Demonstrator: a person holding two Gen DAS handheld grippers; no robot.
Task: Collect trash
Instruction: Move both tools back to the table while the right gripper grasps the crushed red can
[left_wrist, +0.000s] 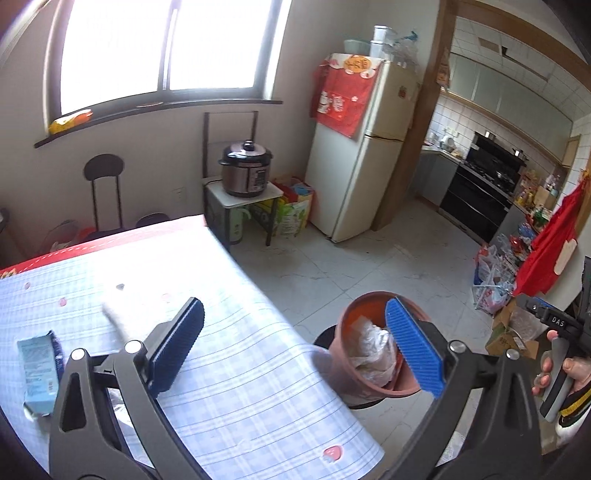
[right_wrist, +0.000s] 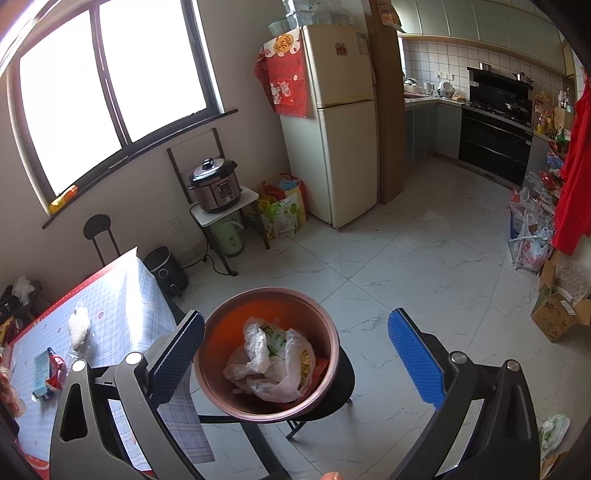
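A reddish-brown trash bin (right_wrist: 271, 354) stands on a black stool (right_wrist: 343, 373) beside the table, with crumpled plastic bags (right_wrist: 273, 362) inside. My right gripper (right_wrist: 295, 358) is open and empty, hovering above the bin. My left gripper (left_wrist: 295, 350) is open and empty, above the table's right edge, with the bin (left_wrist: 369, 354) to its right. On the checked tablecloth (left_wrist: 240, 387) lie a light-blue carton (left_wrist: 37, 369) at the left and a white crumpled wad (left_wrist: 118, 314). Both also show in the right wrist view, the carton (right_wrist: 42, 369) and the wad (right_wrist: 79, 326).
A pressure cooker (right_wrist: 214, 184) sits on a small stand by the wall, with a fridge (right_wrist: 343, 122) to its right. Bags and cardboard boxes (right_wrist: 557, 314) line the right wall. A black chair (left_wrist: 105, 192) stands behind the table. The tiled floor (right_wrist: 424, 266) lies open beyond the bin.
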